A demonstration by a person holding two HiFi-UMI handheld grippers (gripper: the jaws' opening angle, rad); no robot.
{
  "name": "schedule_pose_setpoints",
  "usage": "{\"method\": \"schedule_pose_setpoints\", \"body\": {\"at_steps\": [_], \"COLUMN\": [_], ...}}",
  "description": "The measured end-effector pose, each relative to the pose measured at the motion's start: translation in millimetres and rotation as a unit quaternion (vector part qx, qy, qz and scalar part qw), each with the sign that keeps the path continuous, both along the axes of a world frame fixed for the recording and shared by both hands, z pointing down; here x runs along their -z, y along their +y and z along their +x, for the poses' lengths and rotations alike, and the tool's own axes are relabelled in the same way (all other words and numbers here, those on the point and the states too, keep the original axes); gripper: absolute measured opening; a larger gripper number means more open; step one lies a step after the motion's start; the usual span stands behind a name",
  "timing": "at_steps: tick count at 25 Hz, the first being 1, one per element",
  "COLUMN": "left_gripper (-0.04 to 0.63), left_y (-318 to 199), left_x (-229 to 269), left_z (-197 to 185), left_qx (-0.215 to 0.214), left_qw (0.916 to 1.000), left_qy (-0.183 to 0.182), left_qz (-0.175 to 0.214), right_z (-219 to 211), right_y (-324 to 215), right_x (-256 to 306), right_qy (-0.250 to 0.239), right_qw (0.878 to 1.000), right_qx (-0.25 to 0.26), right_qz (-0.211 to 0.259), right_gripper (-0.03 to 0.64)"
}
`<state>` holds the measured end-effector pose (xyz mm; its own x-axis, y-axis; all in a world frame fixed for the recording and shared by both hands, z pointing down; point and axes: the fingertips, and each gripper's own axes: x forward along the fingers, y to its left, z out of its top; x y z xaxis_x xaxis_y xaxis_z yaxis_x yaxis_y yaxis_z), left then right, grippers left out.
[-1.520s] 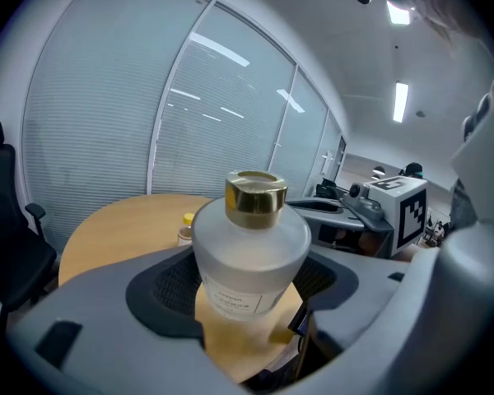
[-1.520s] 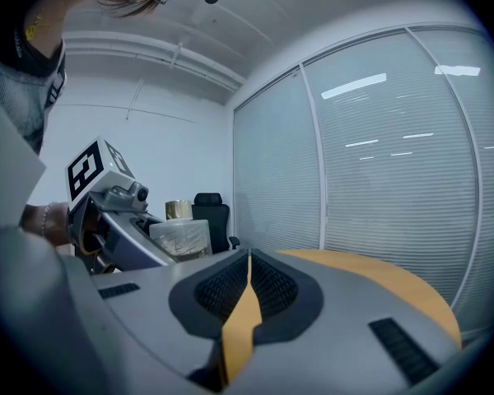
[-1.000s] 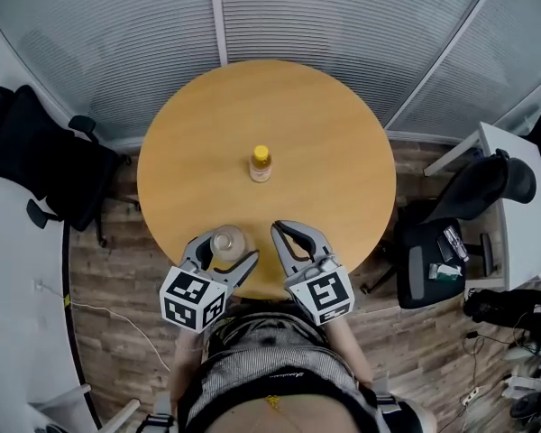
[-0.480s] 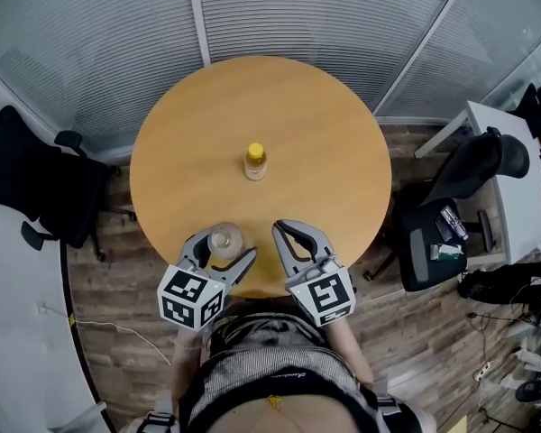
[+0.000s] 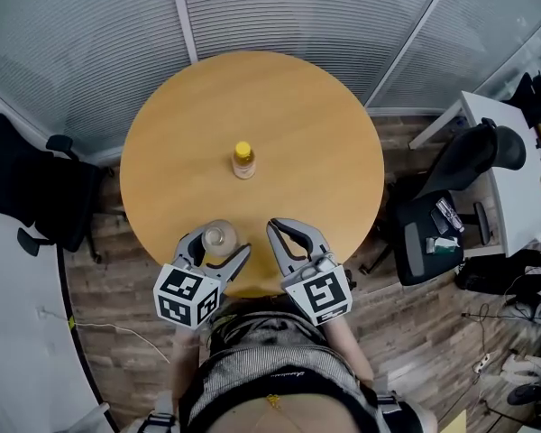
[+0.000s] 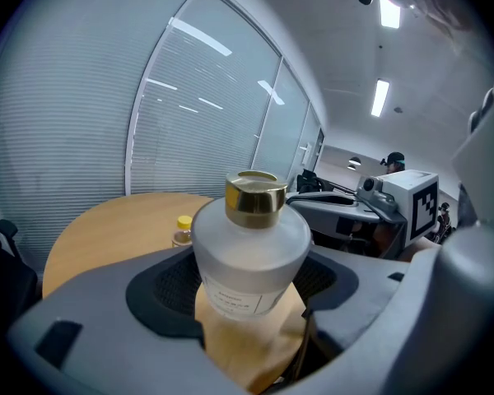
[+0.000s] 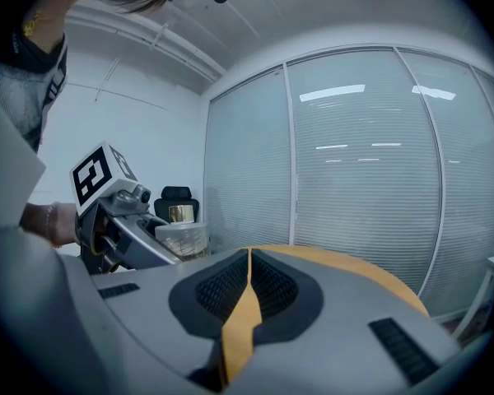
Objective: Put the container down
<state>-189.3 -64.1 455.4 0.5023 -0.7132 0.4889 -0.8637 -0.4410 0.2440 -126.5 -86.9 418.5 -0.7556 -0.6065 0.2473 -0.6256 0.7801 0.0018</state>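
A frosted glass container [image 5: 218, 237] with a gold cap [image 6: 254, 198] is held upright in my left gripper [image 5: 218, 244], whose jaws are shut on its body [image 6: 249, 249]. It hangs over the near edge of the round wooden table [image 5: 298, 133]; whether it touches the top cannot be told. My right gripper [image 5: 280, 231] sits just to its right, shut and empty, jaws pressed together [image 7: 249, 257]. The right gripper view also shows the container [image 7: 181, 230] off to the left. A small bottle with a yellow cap [image 5: 243, 161] stands near the table's middle.
Glass walls with blinds [image 5: 279, 16] curve round the far side of the table. A black office chair [image 5: 36, 188] stands at the left. Another chair [image 5: 487, 161] and a white desk [image 5: 523, 179] are at the right. Wood floor surrounds the table.
The head view has drifted a little, so the table sits further left in the picture. Both grippers and the container keep their places at the table's near edge.
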Motion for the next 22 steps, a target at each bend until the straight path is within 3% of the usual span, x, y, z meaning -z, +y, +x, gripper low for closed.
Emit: {"method": "schedule_pose_setpoints", "body": {"at_steps": [14,22], "left_gripper": [0.345,0.345], "left_y": [-37.7,-49.1], "left_x": [9.9,7.5], "left_z": [42.7,56.5], "left_qx": [0.040,0.045], "left_qw": [0.9992,0.9990], "left_qy": [-0.001,-0.007], "left_qz": [0.003,0.002], "right_z": [33.9,45.5], "right_y": [-39.6,-49.7], "right_x": [9.1,6.0], "right_qy": [-0.006,-0.009], "right_qw": [0.998,0.998], "right_qx": [0.059,0.066], "right_qz": [0.002,-0.007], "right_gripper": [0.025,0.025]}}
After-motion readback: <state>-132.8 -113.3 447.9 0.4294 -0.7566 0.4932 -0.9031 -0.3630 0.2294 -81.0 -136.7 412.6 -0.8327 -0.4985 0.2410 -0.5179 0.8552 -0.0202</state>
